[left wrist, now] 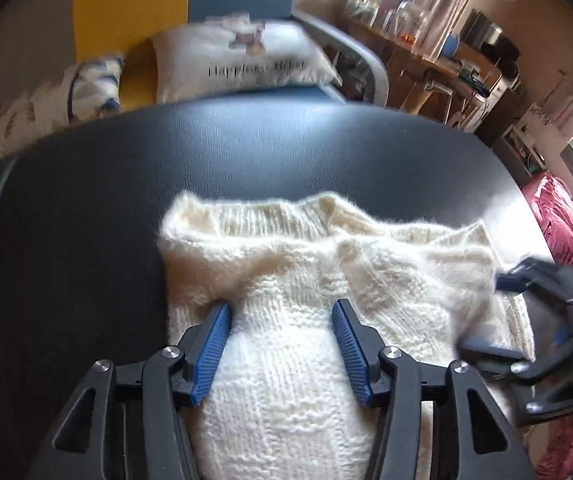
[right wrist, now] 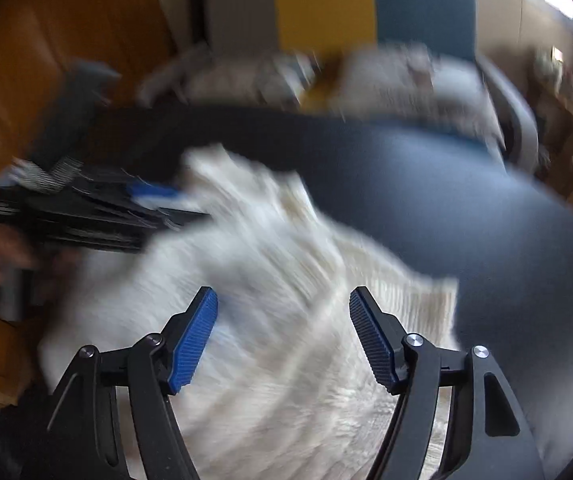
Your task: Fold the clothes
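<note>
**Grippers poised over cream knit**

Both grippers stand wide open, holding nothing: the left gripper and right gripper hover above a fluffy cream sweater lying bunched on a dark padded table. Beyond, a printed cushion rests on a sofa.

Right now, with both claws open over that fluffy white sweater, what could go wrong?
The white sweater lies bunched and loosely folded on the dark table, so a pinch may catch several layers. The left gripper and right gripper hover close together and might bump. The fuzzy knit could snag on the ribbed blue pads.
</note>
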`<action>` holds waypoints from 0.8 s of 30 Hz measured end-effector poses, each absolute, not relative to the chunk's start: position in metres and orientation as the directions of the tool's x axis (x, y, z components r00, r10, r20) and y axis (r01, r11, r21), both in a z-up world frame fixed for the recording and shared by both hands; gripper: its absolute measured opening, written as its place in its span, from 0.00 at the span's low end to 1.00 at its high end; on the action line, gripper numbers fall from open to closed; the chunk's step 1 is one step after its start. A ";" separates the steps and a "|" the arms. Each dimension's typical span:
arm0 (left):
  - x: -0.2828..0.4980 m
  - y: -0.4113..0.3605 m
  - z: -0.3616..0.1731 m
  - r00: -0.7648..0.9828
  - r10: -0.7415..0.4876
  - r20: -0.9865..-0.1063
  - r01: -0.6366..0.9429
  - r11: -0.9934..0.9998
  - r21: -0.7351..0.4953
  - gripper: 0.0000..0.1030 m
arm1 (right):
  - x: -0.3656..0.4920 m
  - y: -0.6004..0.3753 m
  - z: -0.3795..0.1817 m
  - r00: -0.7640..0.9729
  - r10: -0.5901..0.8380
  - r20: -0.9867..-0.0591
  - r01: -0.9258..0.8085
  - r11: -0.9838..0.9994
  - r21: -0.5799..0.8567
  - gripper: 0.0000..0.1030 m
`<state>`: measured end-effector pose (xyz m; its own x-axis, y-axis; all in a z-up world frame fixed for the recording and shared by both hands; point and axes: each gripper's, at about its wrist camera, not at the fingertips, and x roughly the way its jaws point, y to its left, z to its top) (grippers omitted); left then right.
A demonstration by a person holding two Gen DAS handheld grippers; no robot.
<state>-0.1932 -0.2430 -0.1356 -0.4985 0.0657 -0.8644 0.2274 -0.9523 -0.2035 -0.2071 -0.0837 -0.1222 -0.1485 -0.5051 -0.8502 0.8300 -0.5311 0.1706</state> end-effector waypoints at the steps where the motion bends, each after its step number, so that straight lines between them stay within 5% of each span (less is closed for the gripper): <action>1: -0.191 -0.244 -0.136 -0.505 0.071 -0.860 0.233 -0.948 -0.215 0.52 | -0.209 -0.080 -0.127 -0.135 -0.542 -0.830 0.818 -0.533 0.215 0.70; 7: -0.185 -0.237 -0.106 -0.559 0.042 -0.828 0.213 -0.958 -0.193 0.51 | -0.218 -0.061 -0.129 -0.094 -0.621 -0.778 0.779 -0.533 0.331 0.70; 11: -0.192 -0.201 -0.083 -0.600 0.041 -0.799 0.114 -0.984 -0.136 0.51 | -0.223 -0.050 -0.109 -0.168 -0.606 -0.778 0.789 -0.556 0.262 0.70; 18: -0.242 -0.153 -0.132 -0.434 0.053 -0.899 0.092 -0.990 -0.103 0.50 | -0.227 -0.030 -0.148 -0.093 -0.565 -0.820 0.773 -0.560 0.298 0.71; 24: -0.236 -0.161 -0.118 -0.486 0.092 -0.869 0.111 -0.980 -0.166 0.50 | -0.222 -0.011 -0.144 -0.116 -0.641 -0.758 0.761 -0.548 0.347 0.71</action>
